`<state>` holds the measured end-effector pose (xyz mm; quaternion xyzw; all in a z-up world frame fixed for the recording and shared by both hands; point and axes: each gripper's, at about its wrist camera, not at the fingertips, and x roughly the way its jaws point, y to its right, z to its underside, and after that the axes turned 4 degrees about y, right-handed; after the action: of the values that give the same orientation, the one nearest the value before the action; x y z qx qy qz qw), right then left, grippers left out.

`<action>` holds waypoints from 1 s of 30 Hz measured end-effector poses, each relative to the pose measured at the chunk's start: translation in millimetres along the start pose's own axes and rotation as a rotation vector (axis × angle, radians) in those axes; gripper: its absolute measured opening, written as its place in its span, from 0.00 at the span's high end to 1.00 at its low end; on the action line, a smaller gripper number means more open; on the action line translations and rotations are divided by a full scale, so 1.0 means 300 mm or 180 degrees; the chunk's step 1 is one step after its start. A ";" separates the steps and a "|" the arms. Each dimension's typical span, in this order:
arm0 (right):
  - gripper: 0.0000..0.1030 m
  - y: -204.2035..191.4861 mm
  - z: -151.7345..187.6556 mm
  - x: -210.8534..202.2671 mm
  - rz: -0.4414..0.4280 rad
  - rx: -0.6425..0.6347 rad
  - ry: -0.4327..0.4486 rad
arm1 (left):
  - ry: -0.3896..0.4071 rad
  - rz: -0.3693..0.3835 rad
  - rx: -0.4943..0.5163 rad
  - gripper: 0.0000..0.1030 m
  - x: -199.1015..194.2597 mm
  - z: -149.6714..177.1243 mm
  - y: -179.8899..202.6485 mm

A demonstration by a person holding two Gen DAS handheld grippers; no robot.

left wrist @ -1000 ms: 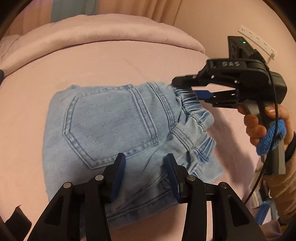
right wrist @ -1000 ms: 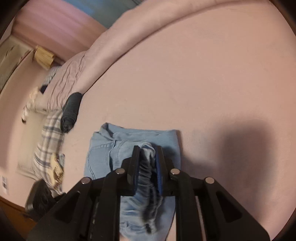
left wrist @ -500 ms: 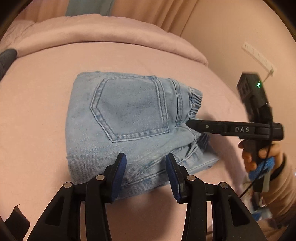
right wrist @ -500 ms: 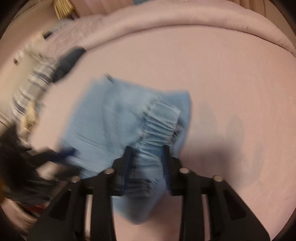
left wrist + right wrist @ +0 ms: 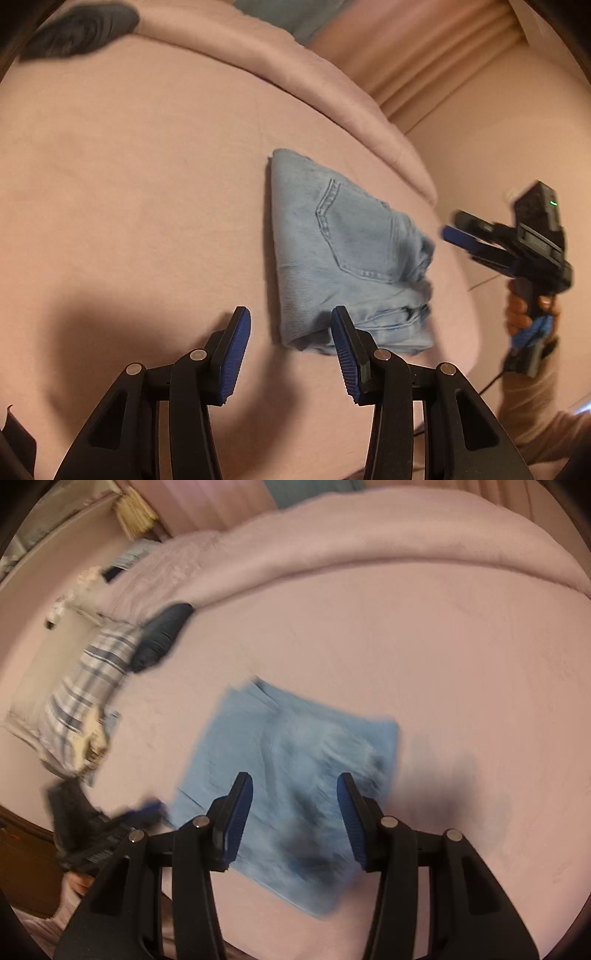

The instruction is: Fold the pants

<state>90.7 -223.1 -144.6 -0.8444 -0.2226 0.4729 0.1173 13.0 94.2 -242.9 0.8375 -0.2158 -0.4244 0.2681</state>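
the left black two-finger gripper with blue ribbed pads (image 5: 290, 334) hangs released, jaws apart over bare sheet, its right pad just in front of the bundle's near corner. the right black two-finger gripper (image 5: 293, 805) is opening, nothing pinched between its pads, the denim lying blurred beneath them. the light blue denim pants (image 5: 343, 254) lie folded into a compact, roughly square bundle on the pale pink bedsheet (image 5: 129, 177), back pocket with its stitching facing up, gathered elastic waistband bunched at one edge, folded layers showing at the near corner. farther off a rolled pink duvet (image 5: 280, 70) borders the sheet, with a dark grey garment (image 5: 79, 27) beside it
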 end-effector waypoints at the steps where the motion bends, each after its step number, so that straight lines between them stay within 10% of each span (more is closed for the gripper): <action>1: 0.54 -0.026 -0.016 0.033 -0.0027 0.0005 -0.0038 | -0.0010 0.0049 -0.0030 0.58 0.005 0.002 -0.003; 16: 0.56 -0.254 -0.283 0.626 0.0014 -0.0328 -0.1014 | -0.0230 0.0452 -0.0471 0.65 0.111 -0.023 -0.022; 20: 0.76 -0.268 -0.261 0.712 0.0119 -0.0437 -0.1432 | -0.0208 0.0432 -0.0485 0.72 0.104 -0.017 -0.026; 30: 1.00 -0.310 -0.262 0.712 0.0489 -0.0837 -0.1253 | -0.0152 0.0070 -0.0157 0.78 0.107 0.026 0.057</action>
<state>229.8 -37.0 -224.8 -0.7585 -0.2359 0.6028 -0.0756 21.6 60.2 -255.1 0.8179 -0.2208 -0.4465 0.2881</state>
